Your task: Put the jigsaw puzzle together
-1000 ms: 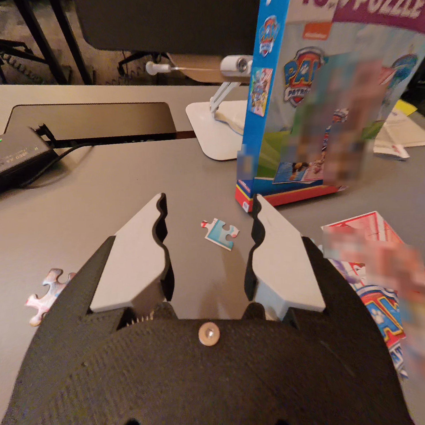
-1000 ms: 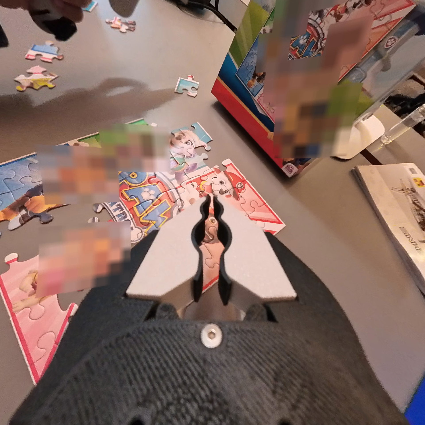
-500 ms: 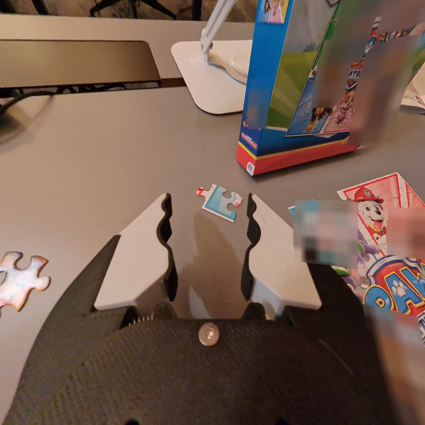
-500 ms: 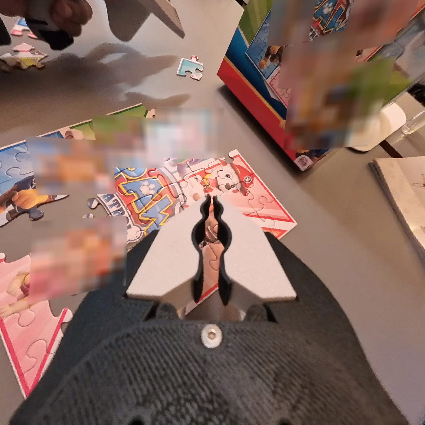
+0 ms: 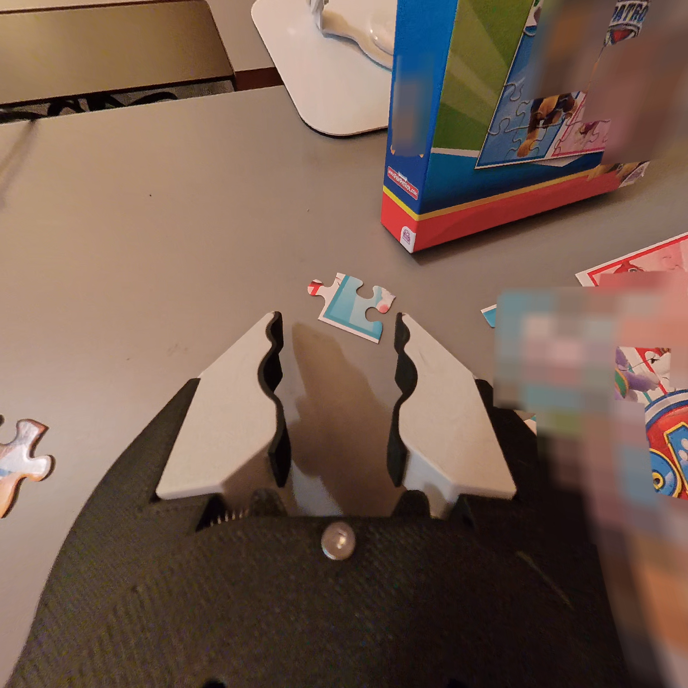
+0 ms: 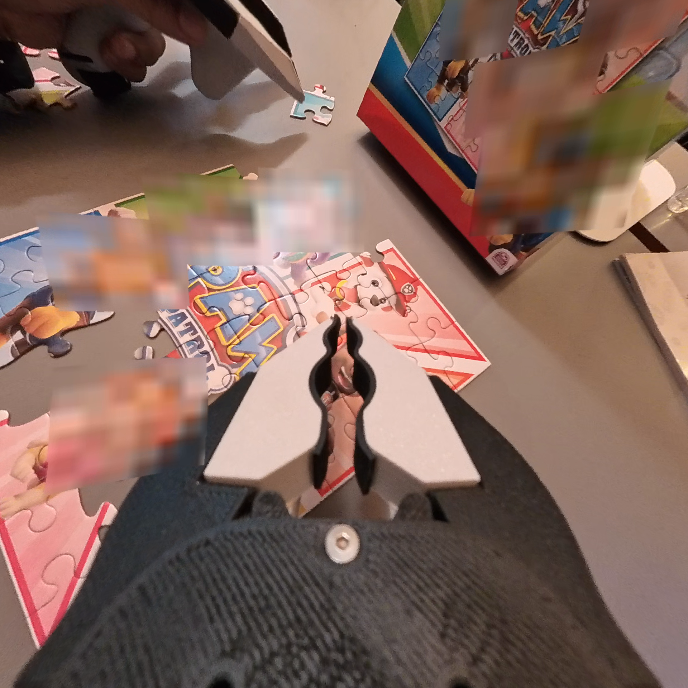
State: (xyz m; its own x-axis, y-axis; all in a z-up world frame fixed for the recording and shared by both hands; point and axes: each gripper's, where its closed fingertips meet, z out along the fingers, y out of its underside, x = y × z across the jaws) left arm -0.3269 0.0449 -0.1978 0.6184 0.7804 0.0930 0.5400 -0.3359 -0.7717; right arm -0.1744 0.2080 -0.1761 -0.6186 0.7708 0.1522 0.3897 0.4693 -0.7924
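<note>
Item: left gripper (image 5: 337,316), fingers spread wide and empty, tilted down low over the grey table (image 5: 167,223), tips just short of a loose light-blue puzzle piece (image 5: 350,309) lying flat near the upright puzzle box (image 5: 484,167); by my judgement this is an approach, with the piece not yet between the pads. Item: right gripper (image 6: 341,322), fingers nearly closed with only a thin slit and nothing gripped, poised above the part-assembled puzzle (image 6: 391,298).
</note>
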